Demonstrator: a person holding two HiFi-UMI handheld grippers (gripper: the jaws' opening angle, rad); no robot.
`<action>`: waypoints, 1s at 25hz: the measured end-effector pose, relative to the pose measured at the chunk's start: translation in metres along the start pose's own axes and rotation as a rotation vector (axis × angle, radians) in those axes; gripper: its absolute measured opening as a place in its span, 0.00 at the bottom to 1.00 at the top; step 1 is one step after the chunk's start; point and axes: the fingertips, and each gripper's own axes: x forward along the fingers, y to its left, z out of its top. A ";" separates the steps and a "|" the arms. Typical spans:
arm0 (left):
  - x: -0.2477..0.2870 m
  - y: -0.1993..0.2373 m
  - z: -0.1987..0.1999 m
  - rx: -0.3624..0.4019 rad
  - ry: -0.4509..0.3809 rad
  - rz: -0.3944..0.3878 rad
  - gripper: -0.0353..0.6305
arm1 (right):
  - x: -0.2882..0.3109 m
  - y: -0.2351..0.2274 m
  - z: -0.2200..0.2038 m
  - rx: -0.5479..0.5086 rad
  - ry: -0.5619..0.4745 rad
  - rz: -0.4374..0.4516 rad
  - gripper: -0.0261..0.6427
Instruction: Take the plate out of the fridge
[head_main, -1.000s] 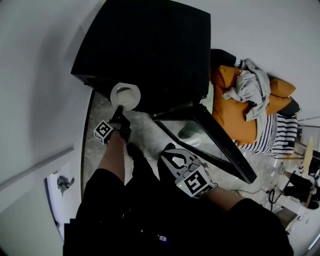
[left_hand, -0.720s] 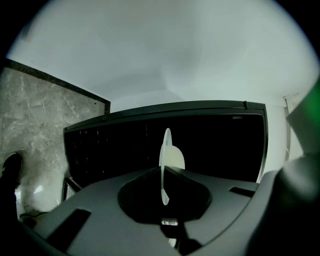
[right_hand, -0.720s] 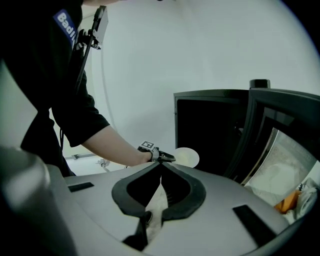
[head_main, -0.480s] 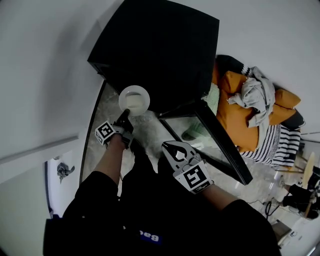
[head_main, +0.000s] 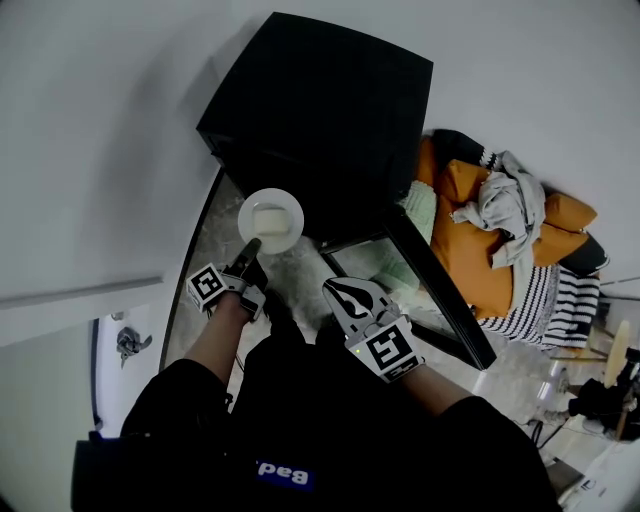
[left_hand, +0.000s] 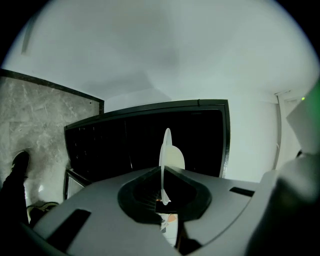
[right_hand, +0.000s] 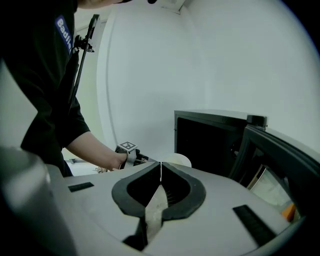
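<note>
Step in hand: withdrawal. The left gripper has its fingers nearly closed on the rim of the plate, held just outside the open fridge. The right gripper has its fingers closed and empty. The next move probably calls for carrying the plate level, clear of the fridge door.

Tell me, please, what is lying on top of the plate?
A pale, squarish block lies at the middle of the plate, gripped at its rim by the left tongs. What the block is, and its underside, cannot be seen.
</note>
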 end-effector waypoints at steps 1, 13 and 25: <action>-0.003 -0.009 0.000 0.002 -0.001 -0.007 0.07 | -0.001 -0.002 0.003 -0.001 -0.008 -0.002 0.06; -0.042 -0.096 -0.011 0.026 0.004 -0.063 0.07 | -0.011 -0.017 0.035 -0.002 -0.083 -0.038 0.06; -0.053 -0.183 -0.013 0.056 -0.001 -0.060 0.07 | -0.012 -0.029 0.059 0.015 -0.145 -0.033 0.06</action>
